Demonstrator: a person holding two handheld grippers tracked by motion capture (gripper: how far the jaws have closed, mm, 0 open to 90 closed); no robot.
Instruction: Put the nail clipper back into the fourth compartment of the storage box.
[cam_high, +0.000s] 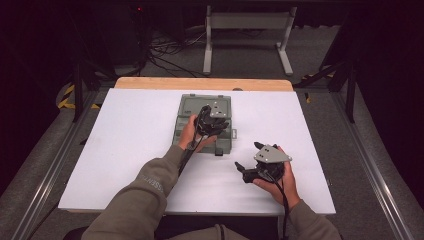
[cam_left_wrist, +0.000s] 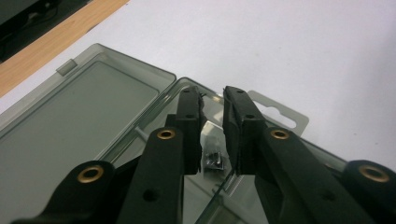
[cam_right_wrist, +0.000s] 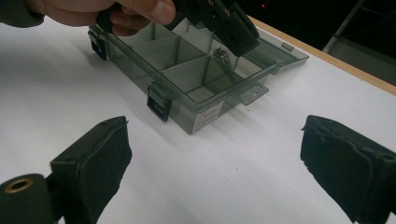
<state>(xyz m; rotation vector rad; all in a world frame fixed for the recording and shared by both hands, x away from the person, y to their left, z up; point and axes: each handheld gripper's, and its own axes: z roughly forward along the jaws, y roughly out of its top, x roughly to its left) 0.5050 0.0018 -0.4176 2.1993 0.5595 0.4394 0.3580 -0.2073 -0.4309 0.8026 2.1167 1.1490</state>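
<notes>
White tabletop, wooden strip along its far edge, dark workshop floor and cables beyond. Left gripper (cam_left_wrist: 212, 100) is down inside the open organiser box (cam_high: 189, 107), jaws drawn to a narrow gap over the corner compartment by the hang tab; small dark metal bits (cam_left_wrist: 214, 157) lie below between them, and whether anything is pinched I cannot tell. Out from there, the box's long axis runs away from the person, lid (cam_left_wrist: 70, 121) folded back flat on the far side, latches (cam_right_wrist: 157, 106) facing near. Right gripper (cam_right_wrist: 212, 163) hangs just off the box's near right corner, jaws spread wide and empty. Judging by this, the left is nearer for the next pick.
</notes>
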